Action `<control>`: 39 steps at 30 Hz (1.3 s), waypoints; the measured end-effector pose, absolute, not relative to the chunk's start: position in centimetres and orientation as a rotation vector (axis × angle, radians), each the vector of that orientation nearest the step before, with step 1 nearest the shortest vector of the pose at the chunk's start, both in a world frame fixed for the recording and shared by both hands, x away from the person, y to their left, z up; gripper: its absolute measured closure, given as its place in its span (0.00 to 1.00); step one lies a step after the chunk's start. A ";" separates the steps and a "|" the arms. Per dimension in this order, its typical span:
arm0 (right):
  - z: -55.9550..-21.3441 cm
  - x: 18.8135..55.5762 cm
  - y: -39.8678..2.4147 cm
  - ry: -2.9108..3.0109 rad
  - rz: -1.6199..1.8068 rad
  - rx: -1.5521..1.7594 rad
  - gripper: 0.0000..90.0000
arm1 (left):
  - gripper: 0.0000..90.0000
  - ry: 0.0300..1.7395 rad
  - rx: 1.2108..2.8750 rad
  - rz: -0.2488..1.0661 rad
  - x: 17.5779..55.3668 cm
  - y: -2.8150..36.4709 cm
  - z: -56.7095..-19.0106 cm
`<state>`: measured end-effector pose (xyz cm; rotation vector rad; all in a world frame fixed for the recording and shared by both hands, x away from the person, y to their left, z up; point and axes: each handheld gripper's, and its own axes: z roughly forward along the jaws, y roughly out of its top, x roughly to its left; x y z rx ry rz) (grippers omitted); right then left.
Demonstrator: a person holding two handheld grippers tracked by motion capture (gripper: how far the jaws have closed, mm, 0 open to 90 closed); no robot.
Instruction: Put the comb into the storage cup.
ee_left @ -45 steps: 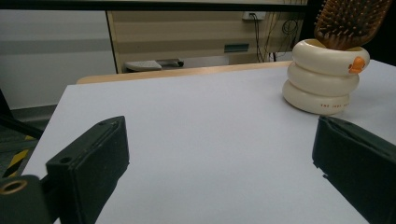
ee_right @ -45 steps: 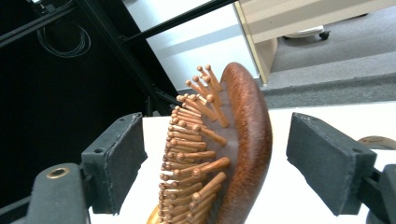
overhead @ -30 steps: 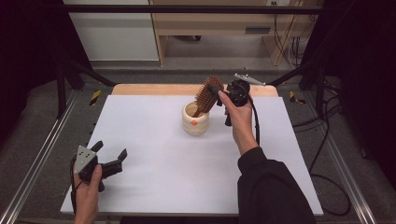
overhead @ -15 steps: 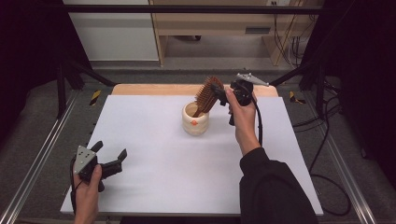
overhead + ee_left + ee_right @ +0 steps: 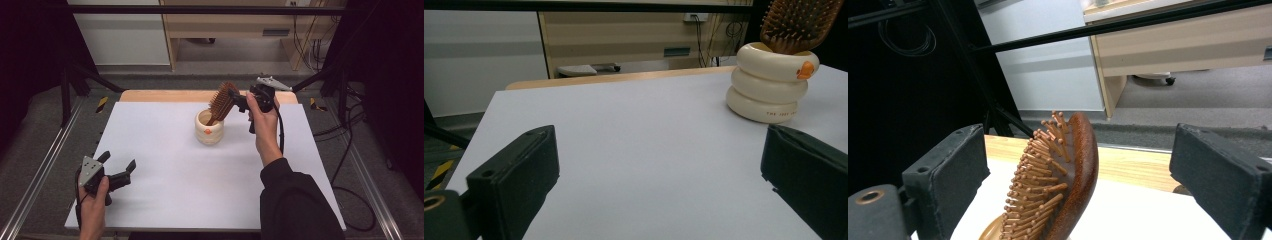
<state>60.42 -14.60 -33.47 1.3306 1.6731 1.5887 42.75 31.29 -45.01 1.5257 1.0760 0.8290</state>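
Observation:
A wooden paddle hairbrush (image 5: 222, 102) stands handle-down in a cream ringed cup (image 5: 209, 130) at the back middle of the white tabletop (image 5: 180, 195), its head leaning right. My right gripper (image 5: 236, 101) is level with the brush head, pointing left, jaws wide apart. In the right gripper view the brush (image 5: 1063, 175) stands between the two pads without touching either. My left gripper (image 5: 118, 161) rests open near the front left corner, holding nothing. In the left gripper view the cup (image 5: 769, 85) with an orange duck mark and the brush (image 5: 801, 25) sit far ahead at the right.
A wooden strip (image 5: 165, 96) borders the table's back edge. Metal rails (image 5: 45, 170) run along both sides. A pale desk (image 5: 235, 25) and cables stand on the floor behind.
My right hand has shifted very slightly to the right beside the brush head. The brush, the cup and the left gripper have stayed where they were.

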 end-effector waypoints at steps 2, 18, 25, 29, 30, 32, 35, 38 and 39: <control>-33.4 60.5 -14.7 1.679 1.578 1.322 0.10 | 0.03 1.076 1.525 0.829 42.8 31.3 -45.0; -32.3 59.9 -14.5 1.683 1.544 1.233 0.08 | 0.03 1.079 1.522 0.821 42.8 31.4 -45.0; -31.6 59.3 -14.9 1.662 1.541 1.195 0.07 | 0.03 1.090 1.501 0.811 42.8 31.8 -45.1; -31.3 59.1 -15.0 1.644 1.539 1.186 0.06 | 0.03 1.088 1.498 0.808 42.8 31.8 -45.0; -31.2 59.0 -15.0 1.643 1.539 1.184 0.06 | 0.02 1.088 1.499 0.808 42.8 31.7 -45.0; -31.1 58.9 -15.1 1.643 1.537 1.173 0.05 | 0.02 1.088 1.497 0.809 42.8 31.7 -45.0; -31.0 58.8 -15.2 1.642 1.532 1.152 0.05 | 0.02 1.086 1.501 0.819 42.9 31.6 -45.0; -30.8 58.6 -15.5 1.634 1.546 1.145 0.05 | 0.02 1.085 1.503 0.812 42.9 31.5 -45.0; -30.7 58.6 -15.6 1.631 1.546 1.143 0.05 | 0.02 1.084 1.503 0.812 42.9 31.5 -45.0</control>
